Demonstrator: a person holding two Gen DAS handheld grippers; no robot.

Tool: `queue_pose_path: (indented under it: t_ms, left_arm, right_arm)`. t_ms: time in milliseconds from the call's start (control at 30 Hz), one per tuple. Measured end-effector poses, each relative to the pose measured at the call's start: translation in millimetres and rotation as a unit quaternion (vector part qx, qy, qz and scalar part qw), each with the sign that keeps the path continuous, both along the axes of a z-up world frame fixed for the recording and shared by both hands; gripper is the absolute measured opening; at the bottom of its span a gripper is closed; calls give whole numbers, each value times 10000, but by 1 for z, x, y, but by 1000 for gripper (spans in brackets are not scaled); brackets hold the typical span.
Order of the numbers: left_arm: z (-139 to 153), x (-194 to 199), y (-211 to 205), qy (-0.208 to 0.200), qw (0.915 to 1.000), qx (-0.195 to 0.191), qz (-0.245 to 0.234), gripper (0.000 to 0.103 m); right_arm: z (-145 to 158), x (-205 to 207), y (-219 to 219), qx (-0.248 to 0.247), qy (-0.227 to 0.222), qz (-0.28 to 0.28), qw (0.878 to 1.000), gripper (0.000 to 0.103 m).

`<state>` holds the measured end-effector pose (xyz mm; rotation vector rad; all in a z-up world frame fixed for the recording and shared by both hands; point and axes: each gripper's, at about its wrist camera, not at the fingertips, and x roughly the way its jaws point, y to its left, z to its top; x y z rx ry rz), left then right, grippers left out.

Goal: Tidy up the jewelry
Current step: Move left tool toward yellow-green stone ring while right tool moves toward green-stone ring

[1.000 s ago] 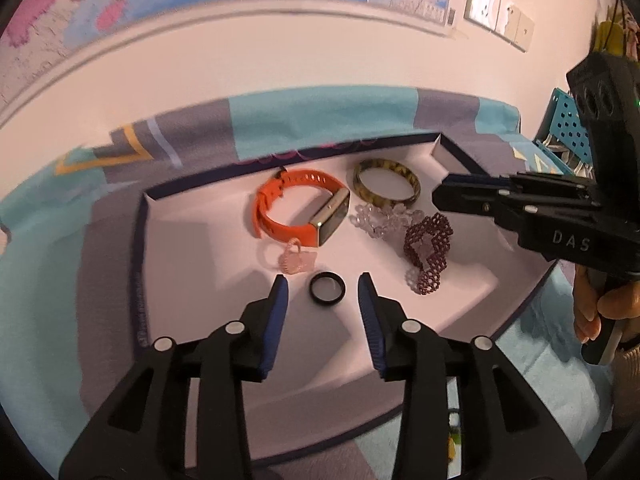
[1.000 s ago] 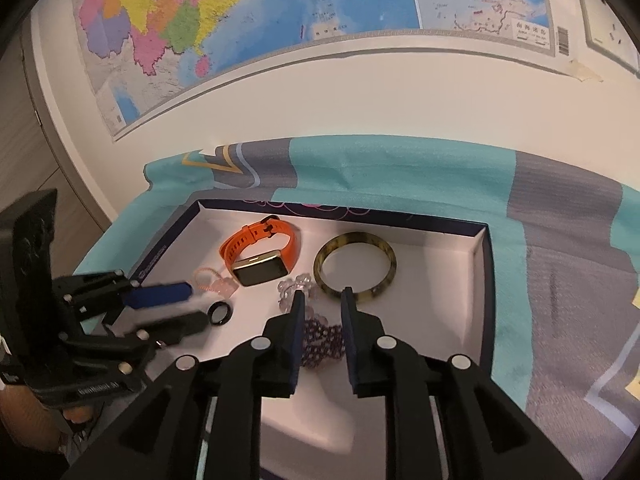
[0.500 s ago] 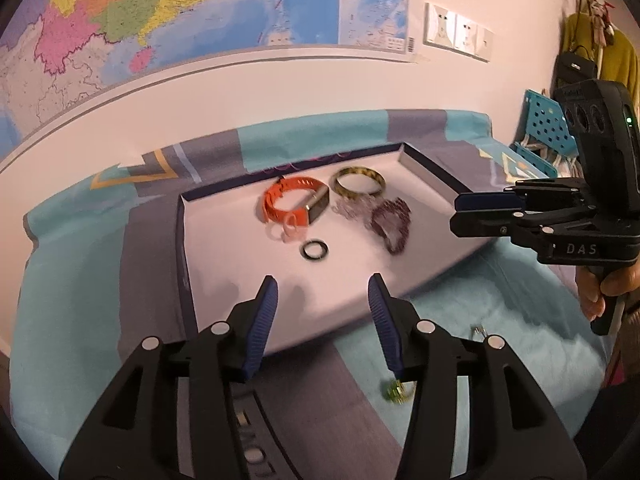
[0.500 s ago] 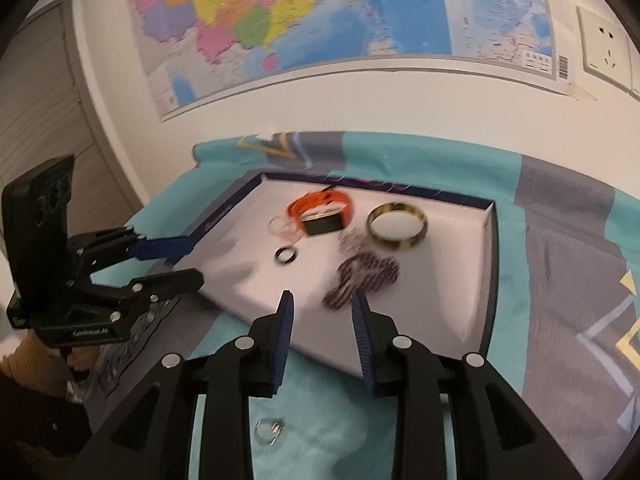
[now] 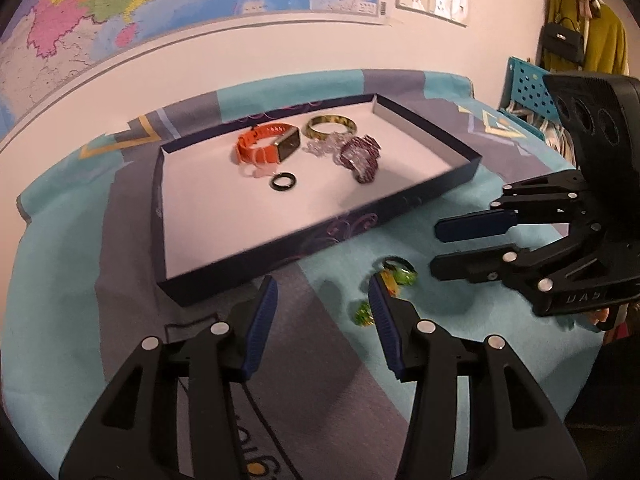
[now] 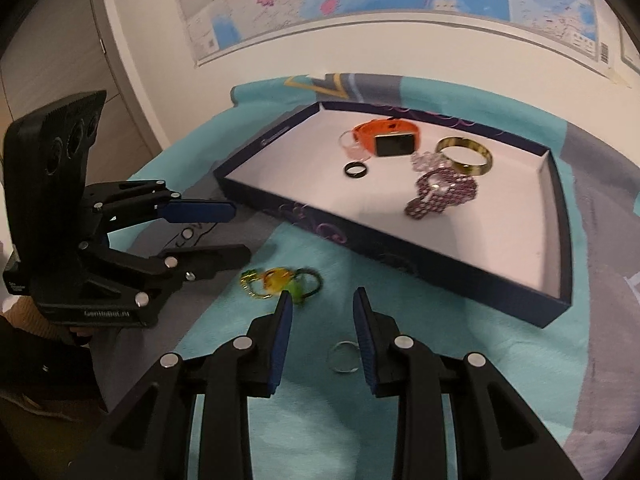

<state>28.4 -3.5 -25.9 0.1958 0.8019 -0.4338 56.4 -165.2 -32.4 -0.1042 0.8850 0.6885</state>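
Observation:
A dark blue tray point(image 5: 400, 204) point(image 6: 400, 252) with a white floor holds an orange watch point(image 5: 264, 144) point(image 6: 384, 138), a gold bangle point(image 5: 331, 126) point(image 6: 466, 156), a purple beaded bracelet point(image 5: 360, 158) point(image 6: 440, 196), clear beads point(image 5: 320, 146) and a black ring point(image 5: 283, 181) point(image 6: 355, 169). Green-and-amber bead jewelry point(image 5: 394, 276) point(image 6: 280, 280) lies on the cloth in front of the tray. A thin silver ring point(image 6: 342, 357) lies between my right fingers. My left gripper point(image 5: 322, 300) point(image 6: 232, 232) and right gripper point(image 6: 322, 316) point(image 5: 436, 248) are both open and empty above the cloth.
A teal and grey cloth point(image 5: 60, 280) covers the table. A wall with a map point(image 5: 160, 8) stands behind. A blue perforated bin point(image 5: 524, 84) and hanging clothes point(image 5: 584, 40) are at the right.
Both grippers pulled back out of the tray toward the near side. They now hover over the cloth in front of it, and both have opened wider.

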Motion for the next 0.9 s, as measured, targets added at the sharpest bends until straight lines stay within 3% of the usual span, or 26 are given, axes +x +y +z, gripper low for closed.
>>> queue_pose_path:
  t_ms: [233, 367, 667, 900]
  left_arm:
    - [-7, -1, -7, 121, 9999, 92, -77, 46]
    - [-11, 1, -7, 224, 9997, 124, -56, 40]
    - [-15, 5, 6, 309, 9990, 228, 225, 37]
    - [-8, 1, 14, 169, 9995, 158, 211, 36]
  right_arm:
    - [-6, 0, 12, 17, 101, 38, 9999, 29]
    - [-9, 3, 13, 18, 153, -18, 9999, 29]
    - [-10, 7, 8, 11, 177, -134, 9998, 18]
    - [-10, 8, 6, 52, 183, -149, 9997, 19]
